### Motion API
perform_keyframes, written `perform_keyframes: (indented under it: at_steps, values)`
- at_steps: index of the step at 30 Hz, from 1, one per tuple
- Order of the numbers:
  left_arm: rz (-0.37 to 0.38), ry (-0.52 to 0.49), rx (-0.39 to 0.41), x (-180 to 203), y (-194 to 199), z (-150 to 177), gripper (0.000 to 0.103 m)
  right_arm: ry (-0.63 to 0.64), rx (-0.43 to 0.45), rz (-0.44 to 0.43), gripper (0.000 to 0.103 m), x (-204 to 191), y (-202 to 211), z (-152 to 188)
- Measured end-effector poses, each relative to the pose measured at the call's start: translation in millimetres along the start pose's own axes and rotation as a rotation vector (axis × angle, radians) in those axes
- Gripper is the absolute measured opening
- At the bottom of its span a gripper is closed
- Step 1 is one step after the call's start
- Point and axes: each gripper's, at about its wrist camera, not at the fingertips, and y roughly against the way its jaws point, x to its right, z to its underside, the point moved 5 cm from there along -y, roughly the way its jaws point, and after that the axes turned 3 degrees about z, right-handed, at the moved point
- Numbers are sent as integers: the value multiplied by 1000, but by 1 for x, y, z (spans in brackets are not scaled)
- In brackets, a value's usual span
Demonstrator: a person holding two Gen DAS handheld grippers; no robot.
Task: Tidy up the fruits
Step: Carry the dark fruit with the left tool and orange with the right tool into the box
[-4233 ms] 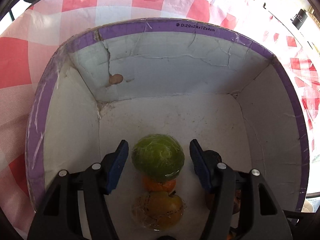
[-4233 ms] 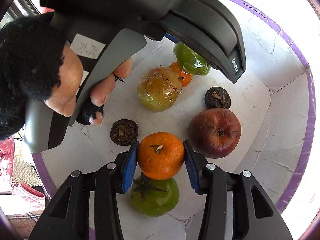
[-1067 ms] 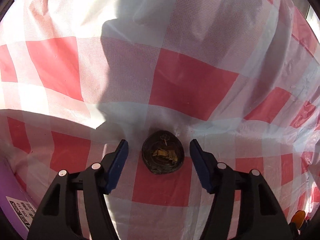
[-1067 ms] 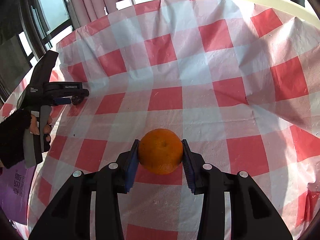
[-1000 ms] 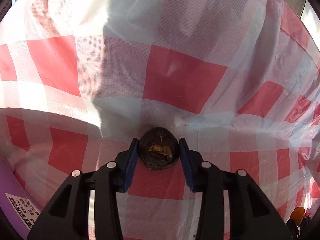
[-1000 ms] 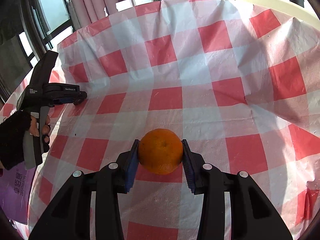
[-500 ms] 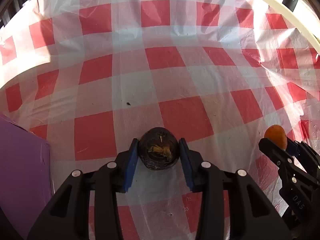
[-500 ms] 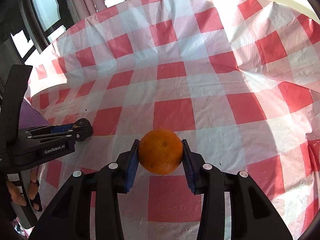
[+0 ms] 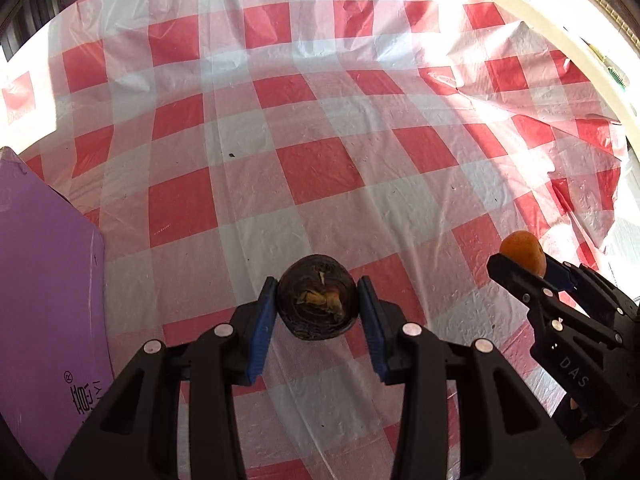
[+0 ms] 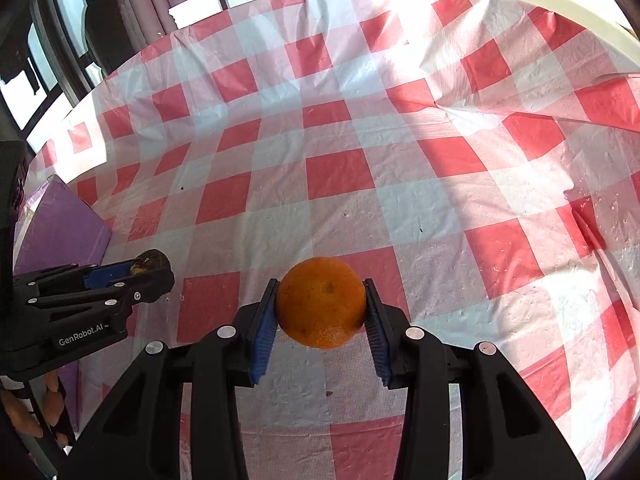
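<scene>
Both fruits now clear of the purple box (image 9: 48, 300) and carried over the checked desk (image 9: 320, 184): left hand-held gripper (image 9: 318, 312) clenched on dark wrinkled fruit (image 9: 318, 302), right hand-held gripper (image 10: 322, 314) on orange (image 10: 322, 302), so set-down looks next

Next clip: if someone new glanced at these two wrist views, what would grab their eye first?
Probably the bright orange, clamped in the right gripper at the centre of the right wrist view, above the red-and-white checked tablecloth. Next, the dark, wrinkled round fruit pinched between the left gripper's blue-padded fingers. A purple box sits at the left edge of the left wrist view.
</scene>
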Motion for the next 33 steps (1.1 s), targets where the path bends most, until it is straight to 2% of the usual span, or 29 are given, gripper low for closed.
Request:
perform_keyframes:
  at_steps: [9, 18, 25, 33]
  values:
    - [64, -119, 68, 20, 56, 6, 41, -63, 44, 43, 40, -17, 51, 22]
    - [120, -182, 156, 10, 121, 20, 41, -95, 101, 57, 40, -62, 90, 38]
    - [123, -199, 228, -19, 160, 32, 41, -48, 152, 47, 40, -112, 112, 37]
    - [71, -149, 300, -83, 198, 41, 41, 51, 179, -10, 40, -180, 120, 32]
